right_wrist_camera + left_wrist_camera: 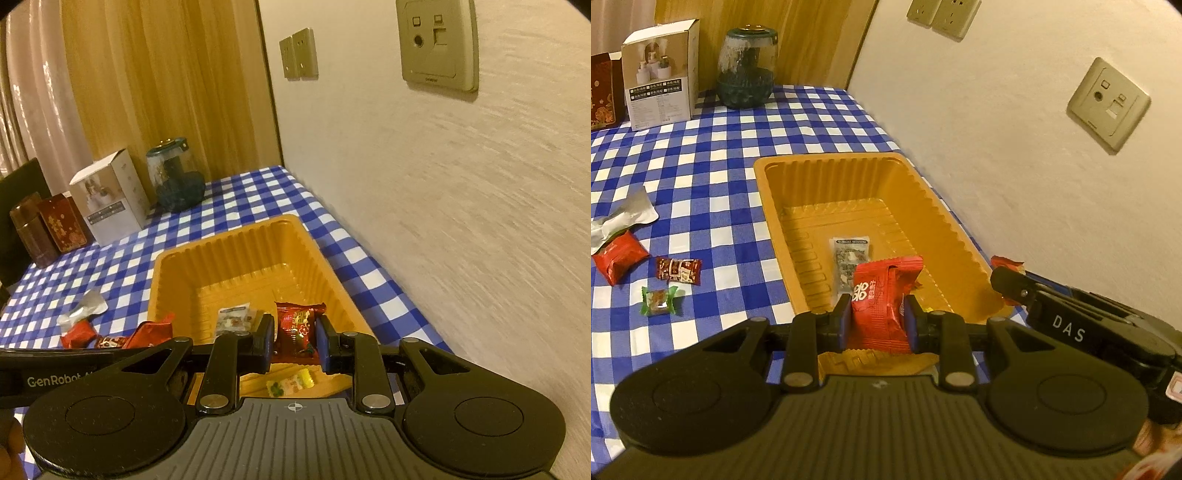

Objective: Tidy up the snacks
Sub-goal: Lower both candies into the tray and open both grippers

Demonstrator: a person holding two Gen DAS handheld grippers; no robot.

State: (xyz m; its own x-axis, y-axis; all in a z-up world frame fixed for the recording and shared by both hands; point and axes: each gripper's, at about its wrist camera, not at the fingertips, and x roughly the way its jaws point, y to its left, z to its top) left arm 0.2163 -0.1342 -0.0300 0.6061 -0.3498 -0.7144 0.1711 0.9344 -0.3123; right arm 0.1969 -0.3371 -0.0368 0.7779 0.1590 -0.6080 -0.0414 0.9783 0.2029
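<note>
Left gripper (878, 317): clamped on a red snack packet (882, 306), blue pads (845, 321) pressing both sides of the wrapper, packet standing upright between them. Held over the near end of the orange tray (783, 221), just above its near rim. Ahead of the tips, on the tray floor: a clear packet with grey print (849, 258), lying flat. Off to the left of the tool, on the blue checked cloth (713, 155): a small dark red packet (679, 270), a green-ended sweet (659, 300), another red packet (619, 258) and a crumpled silver wrapper (624, 218), all outside the tray. To the right, close alongside: the right gripper (1010, 284), a scrap of red wrapper showing at its tip.

Right gripper (295, 341): clamped on a dark red packet with gold print (297, 328), held upright between the pads, over the near right part of the same orange tray (162, 280). Below the tool, on the tray floor near its near edge: a yellow and green sweet (290, 384). Ahead and slightly left: the clear packet (236, 317) in the tray. To the left: the left gripper's body with its red packet (149, 332).

Far beyond both tools, at the back of the table: a white box (661, 77), a dark green glass jar (748, 68), red tins (55, 225).
</note>
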